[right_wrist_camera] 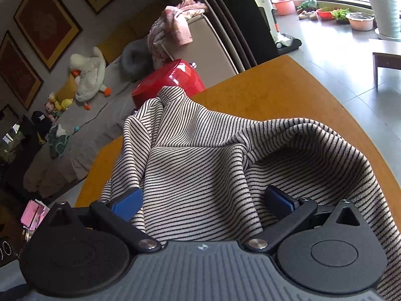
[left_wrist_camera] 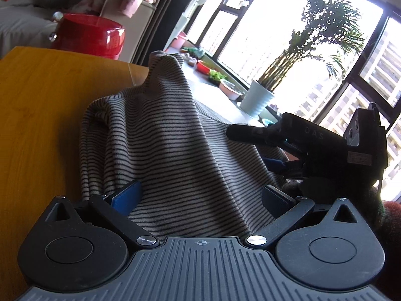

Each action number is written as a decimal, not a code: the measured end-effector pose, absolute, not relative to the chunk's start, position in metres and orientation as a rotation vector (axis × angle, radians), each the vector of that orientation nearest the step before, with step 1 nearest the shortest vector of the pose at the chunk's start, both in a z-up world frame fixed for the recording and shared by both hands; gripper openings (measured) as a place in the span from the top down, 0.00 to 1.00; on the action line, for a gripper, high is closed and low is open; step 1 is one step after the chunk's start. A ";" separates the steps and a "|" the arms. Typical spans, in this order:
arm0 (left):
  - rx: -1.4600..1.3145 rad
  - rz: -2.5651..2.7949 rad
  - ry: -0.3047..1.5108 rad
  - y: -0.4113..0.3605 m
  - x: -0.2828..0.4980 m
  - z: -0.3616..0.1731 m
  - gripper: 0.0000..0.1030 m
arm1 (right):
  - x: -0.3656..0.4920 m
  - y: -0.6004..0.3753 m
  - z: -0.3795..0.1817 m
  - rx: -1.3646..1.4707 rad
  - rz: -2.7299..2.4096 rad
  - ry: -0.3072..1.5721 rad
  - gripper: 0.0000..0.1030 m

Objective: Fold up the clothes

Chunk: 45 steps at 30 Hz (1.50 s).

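A grey-and-black striped garment (left_wrist_camera: 160,130) is bunched and raised above the orange wooden table (left_wrist_camera: 37,115). In the left wrist view it fills the gap of my left gripper (left_wrist_camera: 200,178). The blue pads (left_wrist_camera: 126,197) stand far apart and the cloth hides the tips. My right gripper (left_wrist_camera: 250,148) comes in from the right, its black fingers spread around the garment's edge. In the right wrist view the striped garment (right_wrist_camera: 200,155) lies between the wide-set pads (right_wrist_camera: 127,203) of my right gripper (right_wrist_camera: 203,190). One fold drapes over the right finger.
The table's far edge (right_wrist_camera: 288,60) curves toward the tiled floor (right_wrist_camera: 338,75). A red round container (left_wrist_camera: 90,35) stands beyond the table, beside a sofa with pink clothes (right_wrist_camera: 175,20). A potted palm (left_wrist_camera: 258,97) and bowls sit by the window.
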<state>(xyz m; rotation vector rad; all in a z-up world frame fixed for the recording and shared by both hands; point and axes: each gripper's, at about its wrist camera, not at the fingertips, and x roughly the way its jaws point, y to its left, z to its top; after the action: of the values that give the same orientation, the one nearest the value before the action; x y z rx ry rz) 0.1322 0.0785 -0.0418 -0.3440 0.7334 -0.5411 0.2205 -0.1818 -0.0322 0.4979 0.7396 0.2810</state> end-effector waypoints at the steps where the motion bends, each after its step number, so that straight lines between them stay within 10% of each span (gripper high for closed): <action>1: -0.353 -0.538 0.735 0.085 0.123 -0.042 0.00 | 0.213 -0.177 -0.032 0.495 0.301 0.741 0.00; 27: -0.203 -0.452 0.735 0.095 0.034 -0.033 0.00 | 0.105 -0.146 -0.023 0.391 0.474 0.758 0.01; 37: -0.166 -0.338 0.656 0.088 0.056 -0.010 0.00 | 0.149 -0.153 -0.017 0.295 0.387 0.676 0.35; 45: -0.172 -0.319 0.724 0.089 0.073 -0.027 0.00 | 0.144 -0.158 -0.024 0.218 0.445 0.717 0.39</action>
<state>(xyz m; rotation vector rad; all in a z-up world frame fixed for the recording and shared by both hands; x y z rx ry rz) 0.0735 0.0893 -0.0275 -0.1722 0.7241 -0.3194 0.1444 -0.1585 -0.0243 0.2180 0.7167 0.4453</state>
